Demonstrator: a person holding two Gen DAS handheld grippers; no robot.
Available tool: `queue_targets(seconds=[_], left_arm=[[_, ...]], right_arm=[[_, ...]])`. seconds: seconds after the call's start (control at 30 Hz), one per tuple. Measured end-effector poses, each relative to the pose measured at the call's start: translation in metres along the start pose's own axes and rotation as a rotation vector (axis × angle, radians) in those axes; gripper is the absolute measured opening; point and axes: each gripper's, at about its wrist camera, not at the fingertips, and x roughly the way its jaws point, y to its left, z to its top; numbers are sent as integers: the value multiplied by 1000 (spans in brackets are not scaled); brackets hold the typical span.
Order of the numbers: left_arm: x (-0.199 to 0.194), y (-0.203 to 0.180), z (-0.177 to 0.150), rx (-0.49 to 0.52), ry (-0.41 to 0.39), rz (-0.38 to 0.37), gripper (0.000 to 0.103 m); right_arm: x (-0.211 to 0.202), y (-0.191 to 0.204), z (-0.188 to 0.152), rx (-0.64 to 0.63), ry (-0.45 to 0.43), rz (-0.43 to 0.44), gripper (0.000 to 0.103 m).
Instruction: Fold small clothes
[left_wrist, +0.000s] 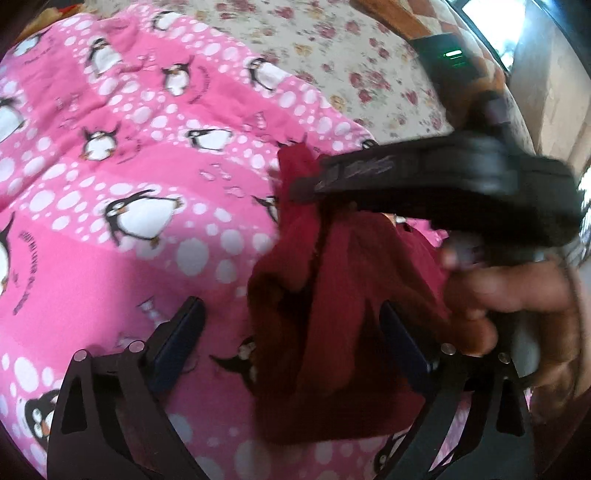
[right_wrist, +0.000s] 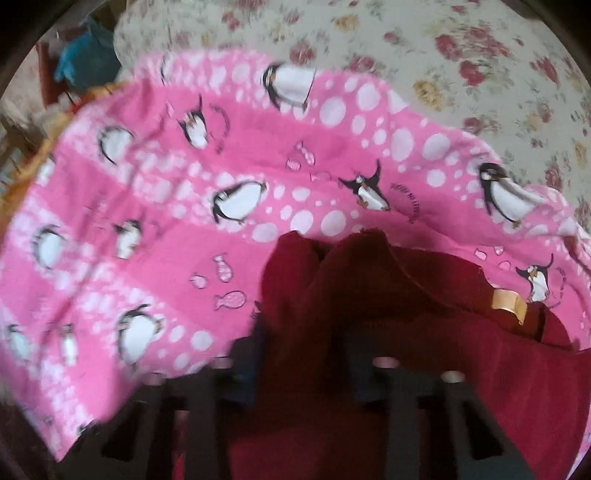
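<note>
A small dark red garment (left_wrist: 332, 306) hangs bunched above a pink penguin-print blanket (left_wrist: 110, 184). In the left wrist view my left gripper (left_wrist: 291, 332) is open, its fingers (left_wrist: 177, 339) wide apart, with the red cloth hanging between them and against the right finger. My right gripper (left_wrist: 306, 184) reaches in from the right, held by a hand, and is shut on the garment's top edge. In the right wrist view the red garment (right_wrist: 369, 314) drapes over my right gripper (right_wrist: 303, 369), covering its fingertips; a tan label (right_wrist: 508, 301) shows on it.
The pink blanket (right_wrist: 184, 203) lies on a cream floral bedsheet (left_wrist: 332, 48). A blue object (right_wrist: 85, 55) and orange items sit off the bed's far left. A dark device with a green light (left_wrist: 450, 55) is at the far right.
</note>
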Motion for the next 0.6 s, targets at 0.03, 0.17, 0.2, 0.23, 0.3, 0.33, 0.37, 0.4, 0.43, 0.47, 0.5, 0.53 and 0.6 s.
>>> queue_targets(seconds=[0.03, 0.17, 0.2, 0.23, 0.3, 0.33, 0.37, 0.4, 0.43, 0.47, 0.5, 0.53, 0.6], left_arm=[[1, 0, 1, -1, 0, -27, 93], [8, 1, 1, -42, 49, -161, 33], [7, -1, 1, -35, 42, -154, 29], [5, -4, 0, -21, 33, -148, 26], [0, -9, 0, -7, 15, -147, 23], [-4, -11, 0, 4, 1, -149, 23], [-5, -13, 0, 9, -4, -151, 23], [-7, -14, 0, 13, -9, -154, 23], [-8, -15, 0, 19, -13, -154, 23], [-8, -16, -1, 25, -15, -150, 23], [-8, -17, -1, 29, -15, -145, 23], [-9, -16, -1, 29, -14, -147, 23], [-10, -15, -2, 31, -11, -147, 23]], right_arm=[[-11, -7, -1, 15, -19, 27, 25], [-38, -27, -5, 66, -52, 106, 24], [-41, -29, -6, 71, -54, 108, 24], [-43, -32, -7, 81, -52, 114, 24], [-44, -34, -8, 90, -38, 126, 24], [-44, -33, -7, 88, -32, 120, 24], [-43, -31, -4, 89, -30, 118, 29], [-44, -31, -5, 91, -29, 112, 49], [-44, -29, -3, 90, -25, 93, 57], [-42, -26, -1, 84, -22, 77, 70], [-41, -22, 1, 70, -16, 69, 71], [-37, -15, 4, 47, -1, 64, 71], [-24, -3, 7, 14, 47, 41, 71]])
